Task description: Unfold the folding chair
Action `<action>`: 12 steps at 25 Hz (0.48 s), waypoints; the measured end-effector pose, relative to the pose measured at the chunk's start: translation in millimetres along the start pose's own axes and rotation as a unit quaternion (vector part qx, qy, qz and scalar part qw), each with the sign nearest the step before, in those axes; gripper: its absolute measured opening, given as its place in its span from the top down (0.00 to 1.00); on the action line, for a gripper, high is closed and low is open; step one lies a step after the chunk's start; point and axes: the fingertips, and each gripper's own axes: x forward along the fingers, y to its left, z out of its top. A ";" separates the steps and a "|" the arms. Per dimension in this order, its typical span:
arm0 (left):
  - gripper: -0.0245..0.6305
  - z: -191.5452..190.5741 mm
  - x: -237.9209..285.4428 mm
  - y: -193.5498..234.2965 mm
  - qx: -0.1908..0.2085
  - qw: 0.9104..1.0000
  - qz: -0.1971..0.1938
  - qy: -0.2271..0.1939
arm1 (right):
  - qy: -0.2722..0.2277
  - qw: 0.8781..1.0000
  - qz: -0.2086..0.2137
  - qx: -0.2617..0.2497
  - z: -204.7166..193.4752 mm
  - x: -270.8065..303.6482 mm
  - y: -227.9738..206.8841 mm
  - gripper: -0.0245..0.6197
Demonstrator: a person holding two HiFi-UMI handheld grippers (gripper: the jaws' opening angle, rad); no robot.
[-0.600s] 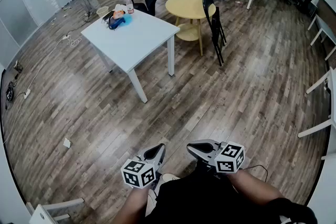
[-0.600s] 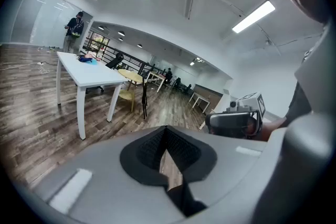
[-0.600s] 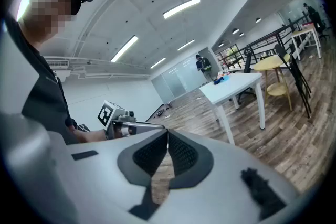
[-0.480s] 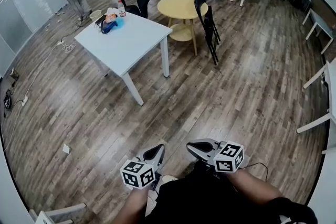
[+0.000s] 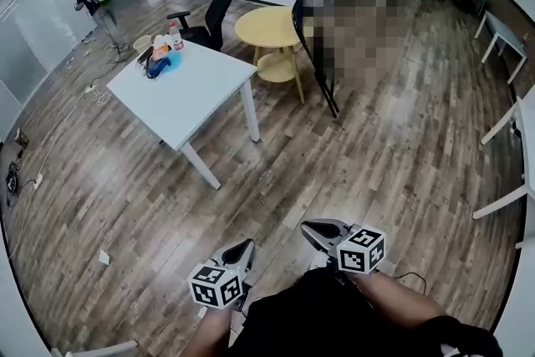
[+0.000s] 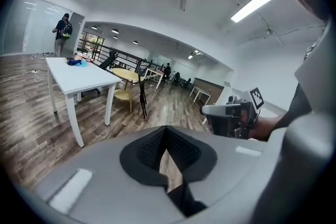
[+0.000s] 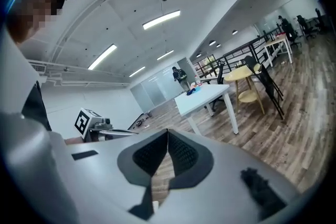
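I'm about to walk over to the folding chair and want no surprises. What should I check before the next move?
1. Left gripper empty, fingers shut: ok.
2. Right gripper empty, fingers shut: ok.
3. Folding chair located, folded, upright beside the yellow round table: ok.
4. Chair within reach: not ok, it stands far across the wooden floor.
5. White table off the walking line, to its left: ok.
6. Grip spot on the chair frame: cannot tell, too small and partly blurred.
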 end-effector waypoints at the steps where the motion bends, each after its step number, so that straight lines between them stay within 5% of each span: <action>1: 0.95 6.5 9.0 -0.4 0.004 1.000 0.003 -0.001 | -0.001 1.000 -0.003 -0.001 5.3 -1.5 -10.5 0.95; 9: 0.95 47.9 88.0 -16.7 0.086 0.996 0.024 0.012 | -0.027 1.000 -0.002 0.005 45.0 -19.9 -88.2 0.95; 12: 0.95 60.0 127.1 -35.1 0.075 0.997 0.006 0.009 | -0.035 0.999 -0.013 -0.009 58.1 -44.8 -114.9 0.95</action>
